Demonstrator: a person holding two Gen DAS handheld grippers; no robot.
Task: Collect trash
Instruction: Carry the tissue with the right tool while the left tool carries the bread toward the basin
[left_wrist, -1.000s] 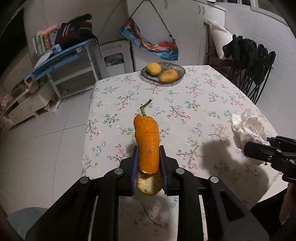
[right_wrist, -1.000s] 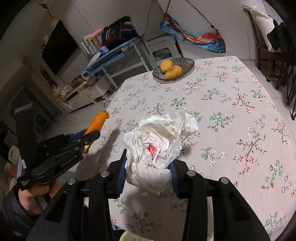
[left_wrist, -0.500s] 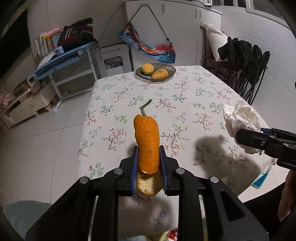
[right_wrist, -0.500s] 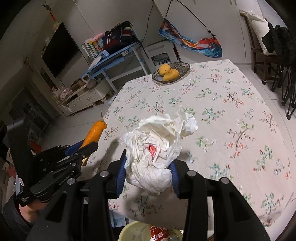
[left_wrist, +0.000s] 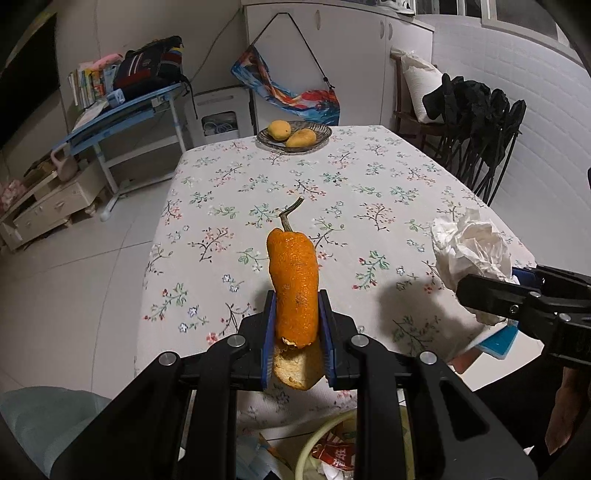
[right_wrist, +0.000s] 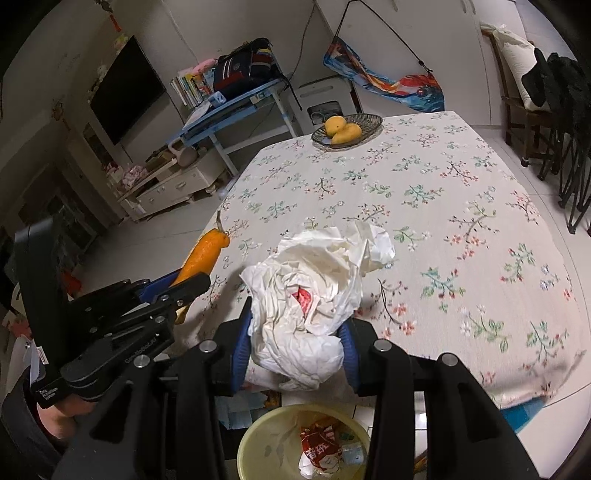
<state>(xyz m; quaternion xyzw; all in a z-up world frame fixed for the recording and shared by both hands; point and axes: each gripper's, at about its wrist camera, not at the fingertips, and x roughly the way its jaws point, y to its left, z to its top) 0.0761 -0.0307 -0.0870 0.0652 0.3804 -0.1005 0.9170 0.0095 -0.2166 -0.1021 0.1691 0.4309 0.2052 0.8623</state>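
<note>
My left gripper (left_wrist: 297, 332), at lower centre of the left wrist view, is clamped on a strip of orange peel (left_wrist: 294, 286); the peel stands nearly upright between the blue pads, its stem tip (left_wrist: 291, 210) pointing toward the top of the frame and its pale inner side showing below the pads. In the right wrist view the same peel (right_wrist: 205, 256) juts from that gripper at centre left.

My right gripper (right_wrist: 295, 347), at lower centre of the right wrist view, is closed on a crumpled wad of white tissue (right_wrist: 317, 291) with a red scrap (right_wrist: 303, 297) showing in its folds. The wad bulges above and below the pads. In the left wrist view this tissue (left_wrist: 471, 251) sits at the right edge.

Behind both loads lies the table under a floral tablecloth (right_wrist: 461, 206); a dark dish (right_wrist: 371, 123) holding two yellow fruits (right_wrist: 341, 129) stands at its far end, in the upper centre.

Below my right gripper, at the bottom edge, a yellow bin (right_wrist: 258, 435) stands on the floor with a red wrapper (right_wrist: 319, 446) inside; its rim (left_wrist: 317, 435) also shows at the bottom of the left wrist view.
</note>
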